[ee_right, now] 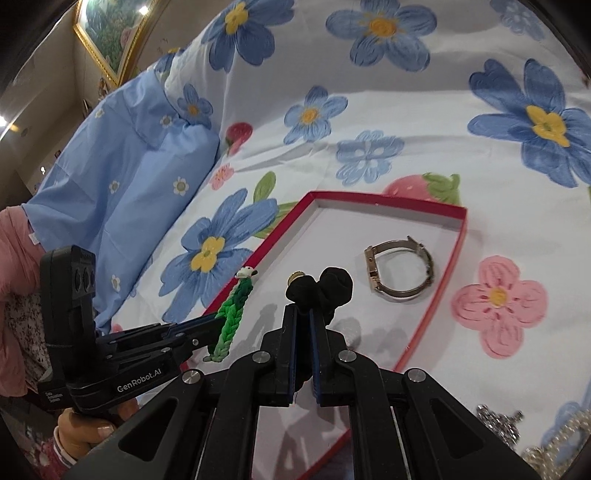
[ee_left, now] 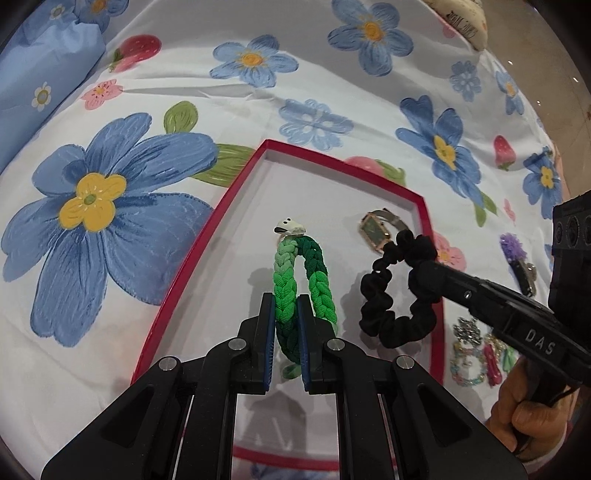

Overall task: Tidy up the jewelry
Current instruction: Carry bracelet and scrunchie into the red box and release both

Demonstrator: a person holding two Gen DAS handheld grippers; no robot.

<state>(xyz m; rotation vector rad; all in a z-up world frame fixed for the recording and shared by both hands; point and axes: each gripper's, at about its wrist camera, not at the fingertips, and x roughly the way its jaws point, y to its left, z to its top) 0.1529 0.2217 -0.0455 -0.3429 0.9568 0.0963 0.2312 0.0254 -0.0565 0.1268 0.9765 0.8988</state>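
Observation:
A shallow red box (ee_left: 236,192) with a white floor lies on the flowered cloth; it also shows in the right wrist view (ee_right: 458,236). My left gripper (ee_left: 285,306) is shut on a green braided hair band (ee_left: 314,284) with a small white charm, held above the box floor. My right gripper (ee_right: 302,317) is shut on a black scrunchie (ee_left: 399,295), also held over the box. A gold watch (ee_right: 400,267) with a green face lies in the box at its far right.
Outside the box to the right lie a purple hair clip (ee_left: 515,251), sparkly pieces (ee_left: 467,330) and colourful beaded items (ee_left: 480,363). A blue pillow (ee_right: 122,177) lies at the left. A picture frame (ee_right: 110,33) hangs behind.

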